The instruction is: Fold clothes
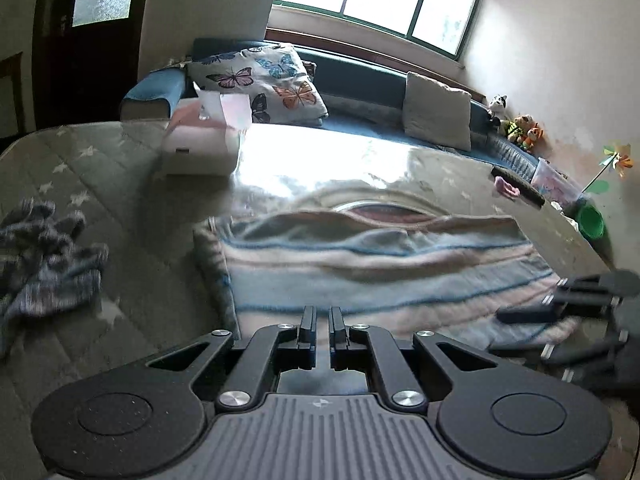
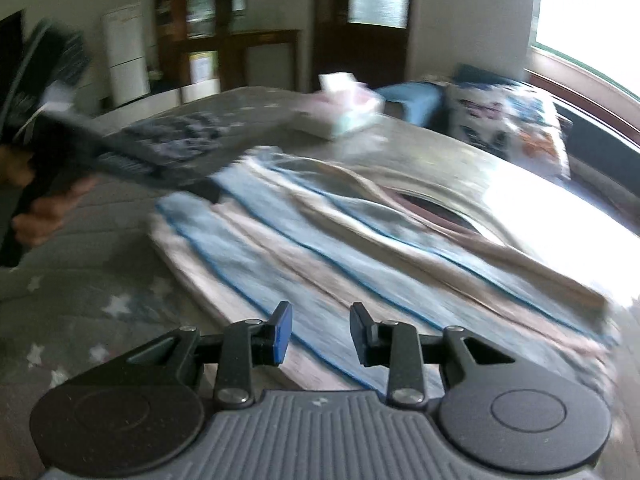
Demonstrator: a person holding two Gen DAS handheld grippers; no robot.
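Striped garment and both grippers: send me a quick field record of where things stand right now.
garment: striped garment lying on the quilted table cover, partly folded
left gripper: nearly shut, nothing between the pads
right gripper: open, empty, above the garment's near edge
other cloth: dark knit garment, crumpled, apart from it
image: motion-blurred

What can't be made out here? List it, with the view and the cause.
- Striped garment: right wrist view, motion blur smears its folds and far edge; window glare washes out the area behind it.
- Garment's near hem: left wrist view, hidden under the left tool.
- Dark crumpled cloth: left wrist view, cut by the left edge and blurred.
- Right tool: left wrist view, blurred at the right edge.
- Box on the table: right wrist view, too blurred to identify.
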